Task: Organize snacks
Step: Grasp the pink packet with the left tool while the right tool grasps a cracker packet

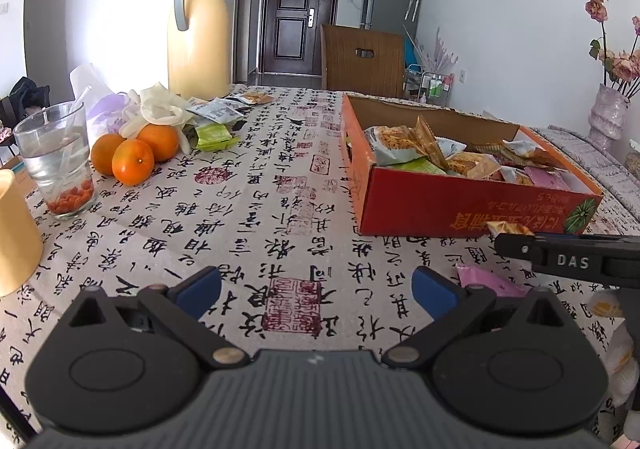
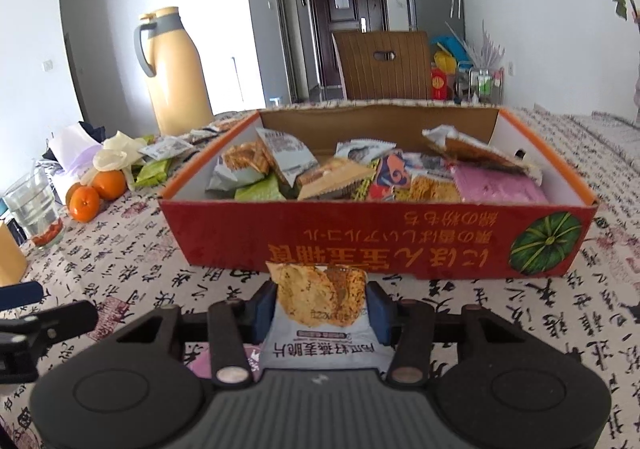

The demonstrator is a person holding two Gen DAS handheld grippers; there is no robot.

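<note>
- A clear drinking glass point(image 1: 56, 157) with water and small orange-red pieces at its bottom stands at the left edge of the bench point(image 1: 248, 217), which wears a pale cloth printed with black calligraphy and red seals.
- Just right of the glass lie three oranges point(image 1: 134, 155), touching one another, with a crumpled pale glove resting on top of them.
- Behind the oranges a tall cream thermos jug with a grey handle point(image 1: 198, 29) stands upright, and a loose scatter of flat snack sachets point(image 1: 218, 117) lies on the cloth near its base.
- The left gripper point(image 1: 316, 285) hovers low over bare cloth, its blue-padded fingers point(image 1: 200, 285) spread wide with nothing between them.
- A pink flat packet point(image 1: 490, 281) lies on the cloth just right of the left gripper's right finger, partly under the other tool.
- The right gripper point(image 2: 320, 309) pinches a grey-white chip packet with a picture of golden crisps point(image 2: 316, 301) between its blue fingers point(image 2: 378, 311); the packet stands upright between the pads, its top edge just before the near wall of the box.
- The open red-and-orange cardboard box with a green pumpkin picture point(image 2: 400, 245) sits on the bench beyond the held packet, piled with mixed snack packets point(image 2: 340, 173).
</note>
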